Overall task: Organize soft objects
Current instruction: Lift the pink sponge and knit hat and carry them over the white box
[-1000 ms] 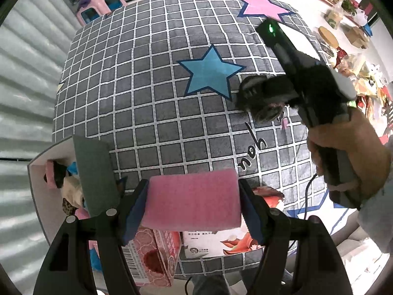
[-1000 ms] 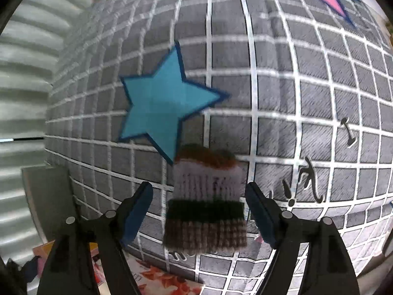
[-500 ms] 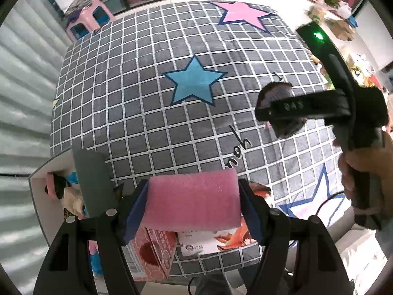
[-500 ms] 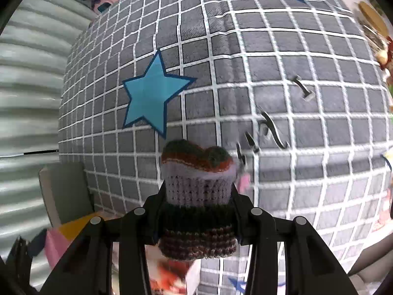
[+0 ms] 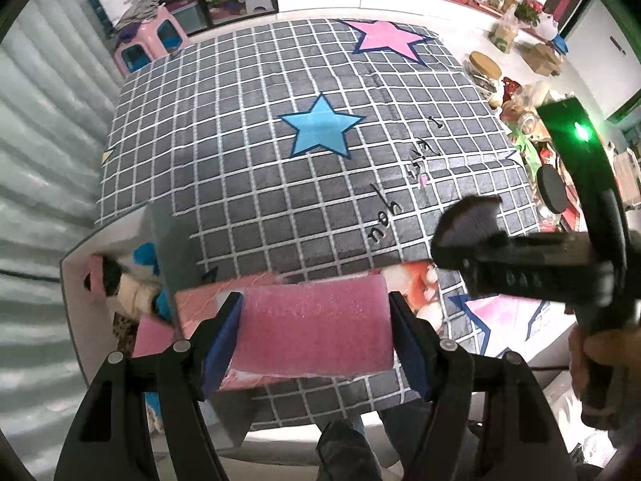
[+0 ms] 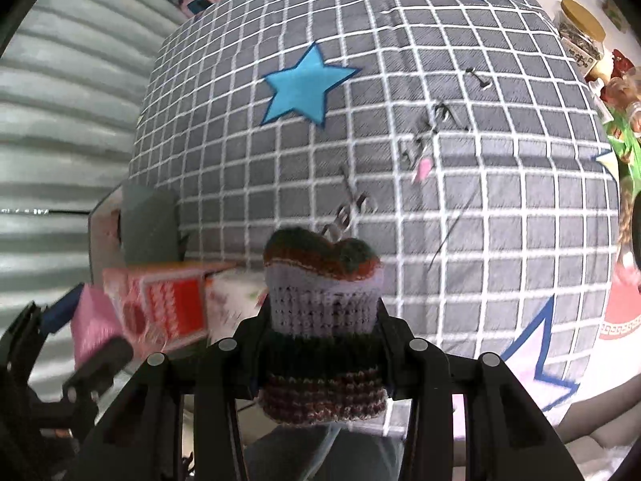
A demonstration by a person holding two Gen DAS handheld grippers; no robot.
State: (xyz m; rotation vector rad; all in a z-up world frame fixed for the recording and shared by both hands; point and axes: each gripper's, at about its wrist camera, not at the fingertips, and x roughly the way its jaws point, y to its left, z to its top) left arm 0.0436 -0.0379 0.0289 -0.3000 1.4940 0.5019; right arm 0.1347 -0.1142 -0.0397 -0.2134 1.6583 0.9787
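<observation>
My left gripper (image 5: 314,334) is shut on a pink foam sponge (image 5: 316,324), held above the near edge of the checked cloth (image 5: 280,184). My right gripper (image 6: 322,328) is shut on a knitted striped piece (image 6: 320,316) of lilac, dark green and brown wool. In the left wrist view the right gripper (image 5: 476,236) is at the right, raised above the cloth, with the knit (image 5: 464,220) blurred in it. The left gripper with its pink sponge (image 6: 88,336) shows at the lower left of the right wrist view.
A white box (image 5: 76,280) with a grey flap (image 5: 172,248) holds several soft things at the cloth's left edge. Red and pink packets (image 6: 160,304) lie at the near edge. A pink stool (image 5: 148,40) stands behind. Cluttered goods (image 5: 517,100) line the right side.
The right gripper has shut on the knitted piece and lifted it off the cloth, back toward the near edge. The left gripper has also drawn back and up, still holding the sponge.
</observation>
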